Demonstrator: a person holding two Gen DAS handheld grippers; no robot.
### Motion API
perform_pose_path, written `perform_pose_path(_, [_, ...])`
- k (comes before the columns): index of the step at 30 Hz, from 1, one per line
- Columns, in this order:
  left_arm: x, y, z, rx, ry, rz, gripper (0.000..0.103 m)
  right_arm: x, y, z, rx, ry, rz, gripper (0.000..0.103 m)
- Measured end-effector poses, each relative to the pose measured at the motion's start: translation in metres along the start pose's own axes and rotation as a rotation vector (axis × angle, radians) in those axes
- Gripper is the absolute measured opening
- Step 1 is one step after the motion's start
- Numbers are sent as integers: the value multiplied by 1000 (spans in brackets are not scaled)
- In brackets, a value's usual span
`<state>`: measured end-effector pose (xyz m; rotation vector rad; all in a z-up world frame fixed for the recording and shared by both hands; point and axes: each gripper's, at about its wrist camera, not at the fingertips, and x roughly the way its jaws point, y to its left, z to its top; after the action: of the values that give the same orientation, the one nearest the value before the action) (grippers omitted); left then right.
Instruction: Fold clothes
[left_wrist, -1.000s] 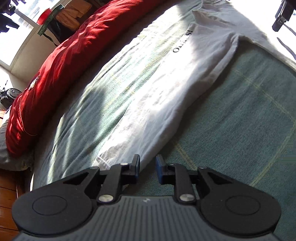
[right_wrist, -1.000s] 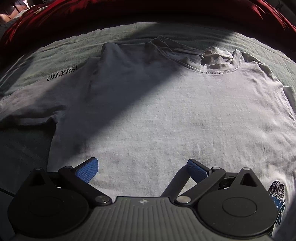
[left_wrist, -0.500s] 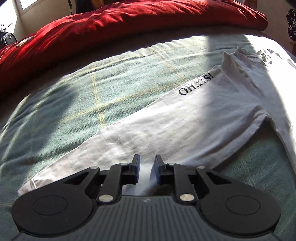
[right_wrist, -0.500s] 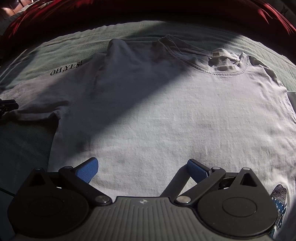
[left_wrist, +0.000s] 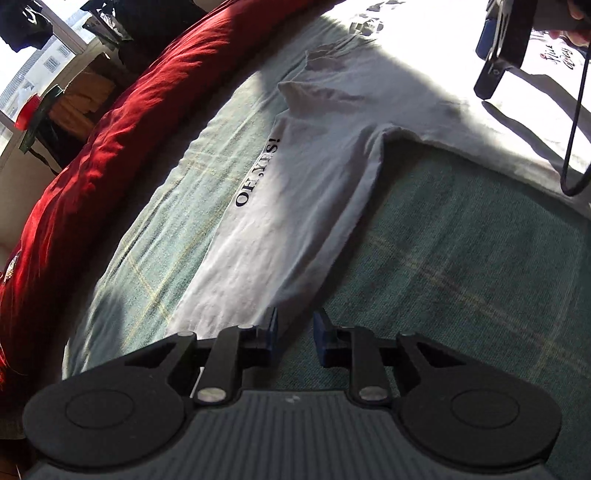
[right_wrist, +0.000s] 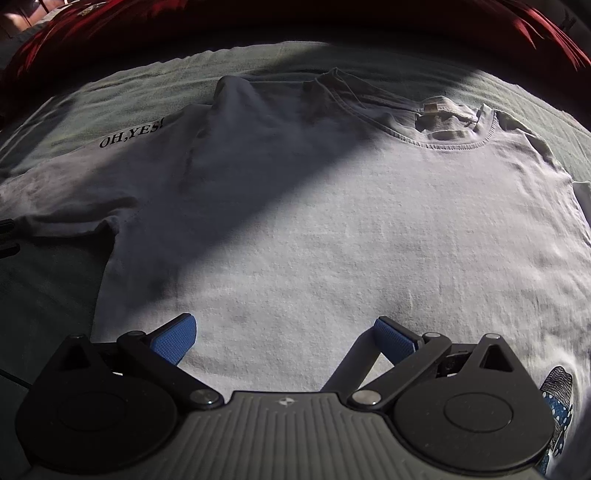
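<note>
Now the left gripper (left_wrist: 294, 334) has slid along the white T-shirt (right_wrist: 332, 229) on the bed (left_wrist: 461, 277), jaws opening narrowly beside its sleeve (left_wrist: 280, 221), empty, while the right gripper (right_wrist: 284, 336) hovers wide open, so grabbing the sleeve likely comes next.

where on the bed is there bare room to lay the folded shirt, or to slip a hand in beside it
Bare green sheet lies below the sleeve, beside the shirt's body, in front of the left gripper, whose empty jaws are opening. A narrower strip runs between sleeve and red duvet. The middle is crowded: the shirt spreads under the open right gripper.
</note>
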<state>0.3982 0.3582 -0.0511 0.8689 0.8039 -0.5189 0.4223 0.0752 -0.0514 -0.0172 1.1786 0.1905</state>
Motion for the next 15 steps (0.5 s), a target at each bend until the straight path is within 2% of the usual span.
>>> perform_pose_path(2, [7,1,1,22,15,12,23,0,0,0,-11,2,3,103])
perform_pose_path(9, [26,4,5,141,57,-61,25,2,4,-1,-33,2,-13,103])
perform_pose_path(12, [32,12,7,96,69,-114,18,2,4,-1,-34,3,-16,103])
perform_pose_path(14, [30,19,8,40,78,-143,1,2,3,-1,-31,4,-14,103])
perform_pose_path(15, [29,22,8,11,82,-158,0,2,3,0,-31,4,-14,103])
